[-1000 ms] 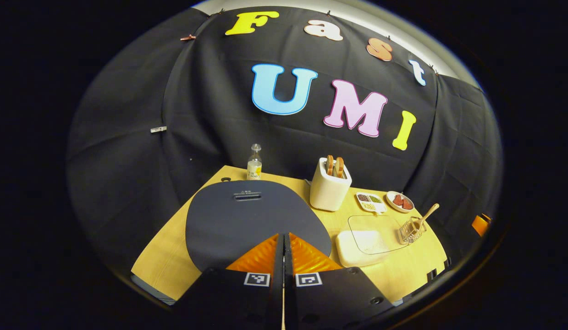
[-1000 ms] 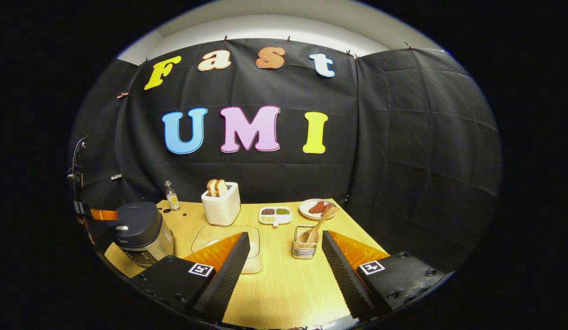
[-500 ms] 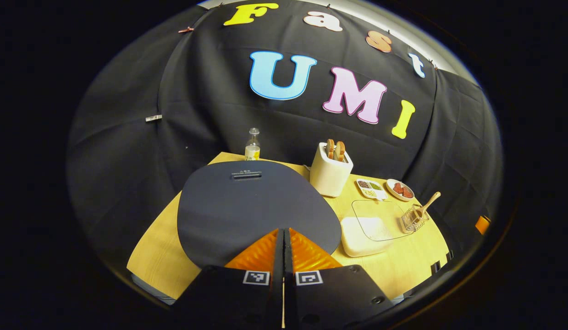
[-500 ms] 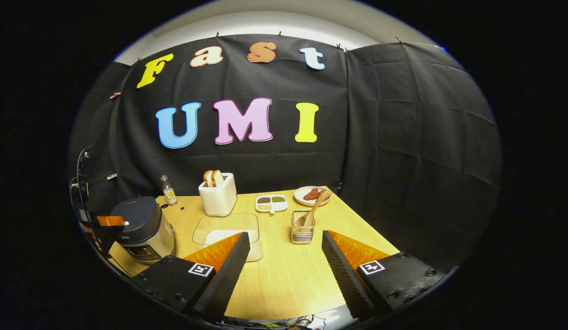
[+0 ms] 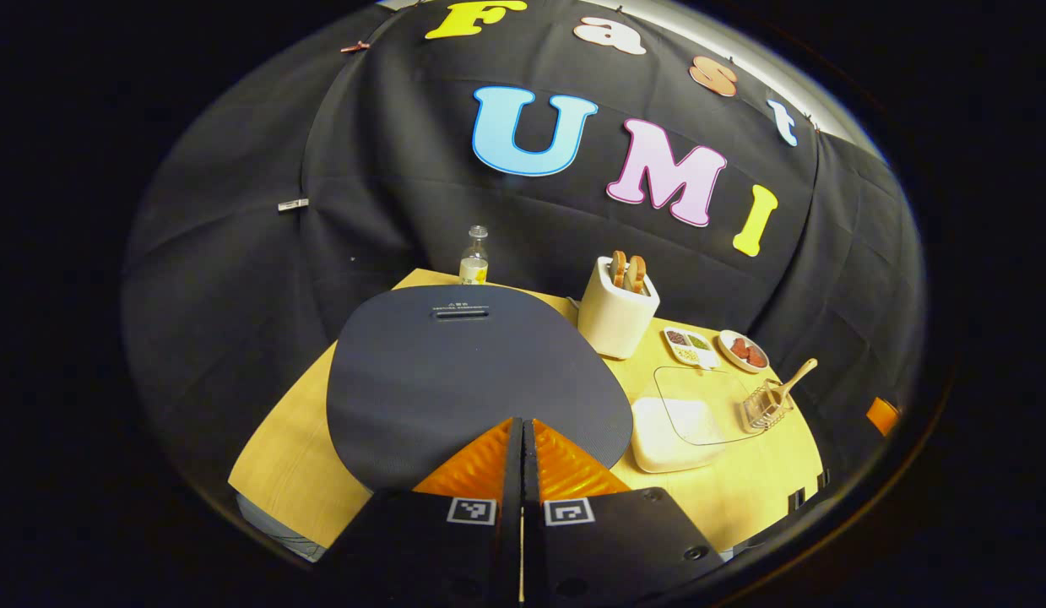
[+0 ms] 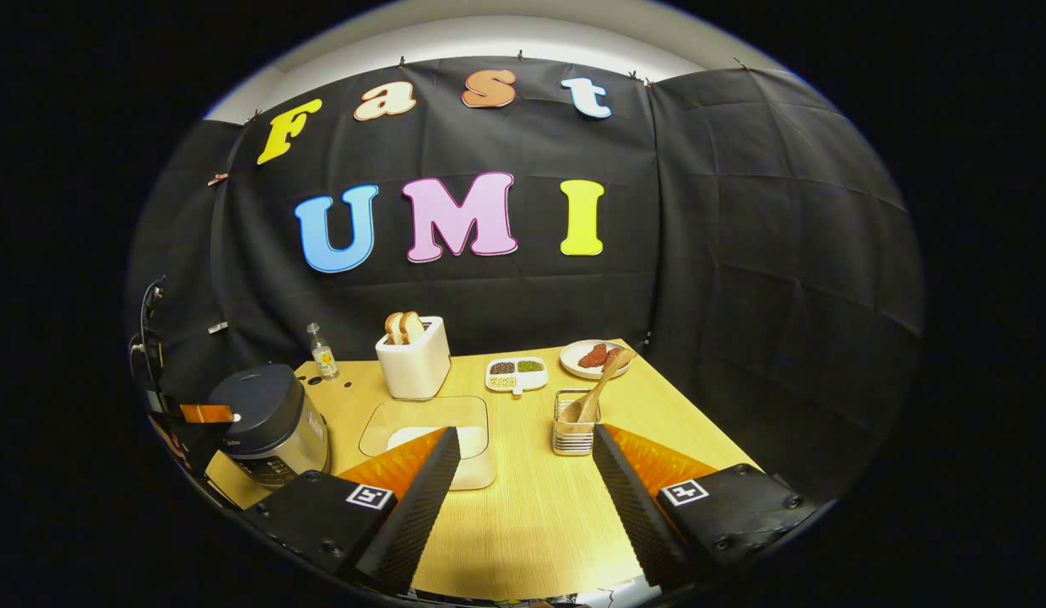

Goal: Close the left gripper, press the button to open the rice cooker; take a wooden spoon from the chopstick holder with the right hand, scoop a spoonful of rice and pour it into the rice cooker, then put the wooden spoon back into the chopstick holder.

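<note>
My left gripper [image 5: 521,422], fingers pressed together, hangs over the front edge of the rice cooker [image 5: 476,371], whose dark lid is down. My right gripper [image 6: 523,443] is spread wide above bare table [image 6: 523,523]. Beyond it the wooden spoon [image 6: 601,390] leans in the wire chopstick holder [image 6: 575,432], beside the rice container [image 6: 430,435].

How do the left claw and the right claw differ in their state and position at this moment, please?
The left claw is shut, fingers together, while the right claw is open with a wide gap. The left claw sits at the front edge of the closed rice cooker; the right claw hangs over the table, short of the chopstick holder with the wooden spoon. Neither grips anything.
</note>
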A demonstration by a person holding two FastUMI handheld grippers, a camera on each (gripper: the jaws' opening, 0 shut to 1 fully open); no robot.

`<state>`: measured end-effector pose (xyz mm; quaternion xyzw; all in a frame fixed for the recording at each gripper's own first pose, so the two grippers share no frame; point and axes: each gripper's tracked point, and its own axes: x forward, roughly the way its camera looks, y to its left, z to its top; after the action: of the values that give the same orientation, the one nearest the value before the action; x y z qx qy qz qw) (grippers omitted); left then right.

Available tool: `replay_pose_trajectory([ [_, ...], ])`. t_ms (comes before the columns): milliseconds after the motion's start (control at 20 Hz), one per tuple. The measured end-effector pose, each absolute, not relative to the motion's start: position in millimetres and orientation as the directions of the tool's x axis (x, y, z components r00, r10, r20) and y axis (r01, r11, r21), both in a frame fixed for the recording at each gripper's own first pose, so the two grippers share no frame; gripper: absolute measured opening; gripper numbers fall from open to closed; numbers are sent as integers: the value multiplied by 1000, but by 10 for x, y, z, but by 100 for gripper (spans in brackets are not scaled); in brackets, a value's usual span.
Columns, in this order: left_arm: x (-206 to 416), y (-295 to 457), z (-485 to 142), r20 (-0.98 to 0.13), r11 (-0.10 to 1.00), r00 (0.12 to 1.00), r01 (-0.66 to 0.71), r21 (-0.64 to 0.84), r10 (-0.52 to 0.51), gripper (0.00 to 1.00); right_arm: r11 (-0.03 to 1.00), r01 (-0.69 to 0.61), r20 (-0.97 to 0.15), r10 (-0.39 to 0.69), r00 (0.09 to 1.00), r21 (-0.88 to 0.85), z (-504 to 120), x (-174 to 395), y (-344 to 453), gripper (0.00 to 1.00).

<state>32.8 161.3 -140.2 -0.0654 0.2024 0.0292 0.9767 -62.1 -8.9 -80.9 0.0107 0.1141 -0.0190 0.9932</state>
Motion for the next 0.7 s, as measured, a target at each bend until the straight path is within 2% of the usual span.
replay_pose_trajectory([
  [150,316,1647,-1157,-356,976,927,-172,-132,115,7,998,40,-215,-30,976,45,-742,-361,-255,99],
  [350,224,1670,-189,-92,955,957,-283,-88,276,7,996,48,-208,-32,978,71,-749,-40,-493,98],
  [450,182,1586,183,3,949,950,-314,-30,314,8,997,35,-212,-18,977,76,-771,77,-550,99],
  [500,224,1538,232,15,946,946,-324,-15,324,1,997,25,-208,-11,978,67,-768,135,-577,99],
  [650,170,1245,298,24,949,949,-316,9,316,19,999,5,-190,3,982,39,-756,310,-691,99],
  [700,179,1144,270,17,953,953,-304,1,304,30,999,0,-189,6,982,35,-772,360,-726,99],
])
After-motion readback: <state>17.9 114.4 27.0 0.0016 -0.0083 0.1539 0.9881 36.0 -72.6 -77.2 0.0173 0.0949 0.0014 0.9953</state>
